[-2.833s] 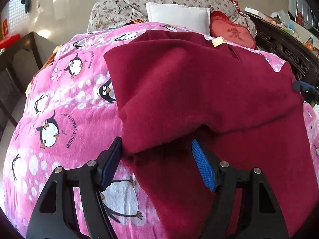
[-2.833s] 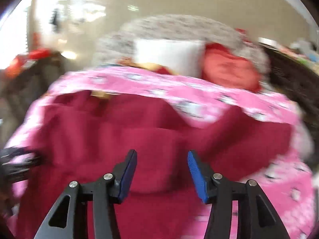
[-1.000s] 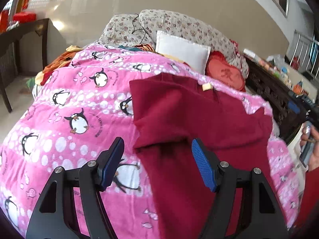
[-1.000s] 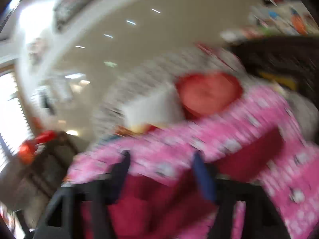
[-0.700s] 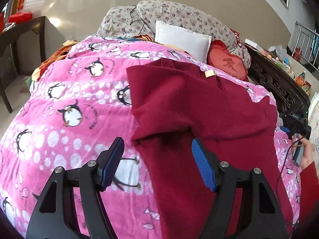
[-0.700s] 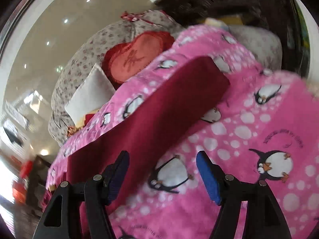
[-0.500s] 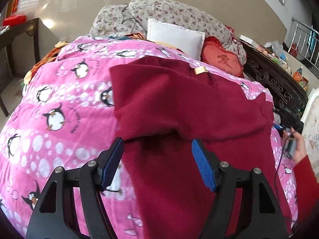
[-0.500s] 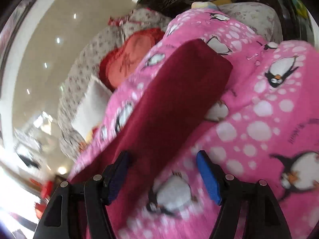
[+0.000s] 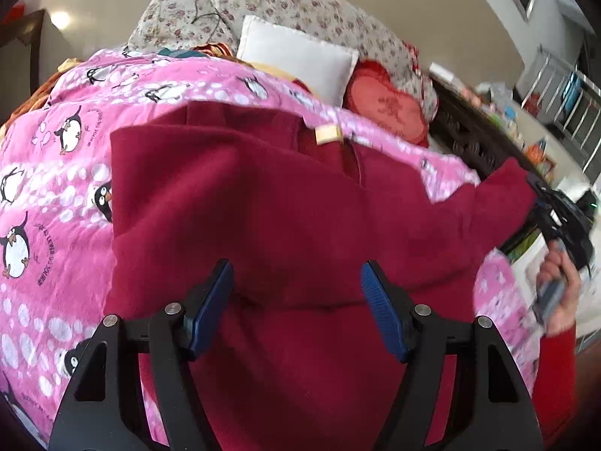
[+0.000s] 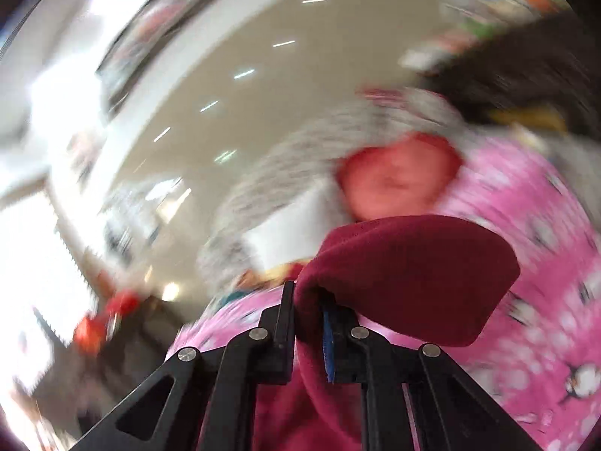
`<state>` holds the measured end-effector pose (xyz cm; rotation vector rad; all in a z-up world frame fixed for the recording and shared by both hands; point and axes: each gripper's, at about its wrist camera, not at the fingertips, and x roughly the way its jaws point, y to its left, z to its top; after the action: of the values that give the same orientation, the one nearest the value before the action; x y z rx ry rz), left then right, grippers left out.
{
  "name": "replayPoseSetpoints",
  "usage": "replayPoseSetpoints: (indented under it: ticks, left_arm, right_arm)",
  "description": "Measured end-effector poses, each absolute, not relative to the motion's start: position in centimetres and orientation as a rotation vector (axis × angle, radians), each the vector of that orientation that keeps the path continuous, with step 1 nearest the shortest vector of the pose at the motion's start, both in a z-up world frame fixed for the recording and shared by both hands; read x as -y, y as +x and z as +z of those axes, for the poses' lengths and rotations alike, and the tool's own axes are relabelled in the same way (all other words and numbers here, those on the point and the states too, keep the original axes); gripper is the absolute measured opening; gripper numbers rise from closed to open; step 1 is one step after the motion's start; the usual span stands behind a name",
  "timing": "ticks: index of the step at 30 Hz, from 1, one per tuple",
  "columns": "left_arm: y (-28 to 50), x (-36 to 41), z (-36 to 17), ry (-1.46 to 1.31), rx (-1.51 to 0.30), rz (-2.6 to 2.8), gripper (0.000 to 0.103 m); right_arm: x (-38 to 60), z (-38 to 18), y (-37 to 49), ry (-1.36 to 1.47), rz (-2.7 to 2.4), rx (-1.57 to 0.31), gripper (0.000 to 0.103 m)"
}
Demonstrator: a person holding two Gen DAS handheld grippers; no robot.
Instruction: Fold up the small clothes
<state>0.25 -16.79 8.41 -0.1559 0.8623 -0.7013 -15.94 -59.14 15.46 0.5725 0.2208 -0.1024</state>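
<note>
A dark red fleece garment (image 9: 281,195) lies spread on a pink penguin blanket (image 9: 56,173), with a tan label (image 9: 327,134) at its collar. Its left sleeve is folded across the body. My left gripper (image 9: 296,267) hovers open just above that fold, with nothing between its fingers. At the right edge the other sleeve (image 9: 503,195) is raised off the blanket. My right gripper (image 10: 308,297) has its jaws closing, and the sleeve end (image 10: 413,270) is pinched between them. In the left wrist view this right gripper (image 9: 541,203) is held by a hand (image 9: 559,293).
A white pillow (image 9: 296,60), a red heart cushion (image 9: 387,109) and floral pillows (image 9: 300,11) lie at the head of the bed. A dark carved wooden frame (image 9: 473,139) runs along the right side. The right wrist view is motion-blurred.
My right gripper went from open beside the sleeve end to closed on it, and the sleeve now stands lifted. My left gripper slid right, from the garment's left edge to over its body.
</note>
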Motion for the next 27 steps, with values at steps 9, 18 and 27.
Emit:
replayPoseSetpoints:
  ticks: [9,18,27]
  left_arm:
    - [2.1,11.3,8.6,-0.305,-0.871,-0.636,0.07]
    - [2.7,10.1,7.8,-0.349,-0.871,-0.633,0.07]
    - [2.6,9.4,8.5,-0.368,-0.874,-0.612,0.07]
  right_arm:
    - [35.3,10.9,-4.3,0.169,0.289,-0.596,0.04]
    - [35.2,8.5,-5.7,0.135,0.275,-0.671,0.048]
    - [33.5,7.2,1.9,0.313,0.358,-0.721,0.05]
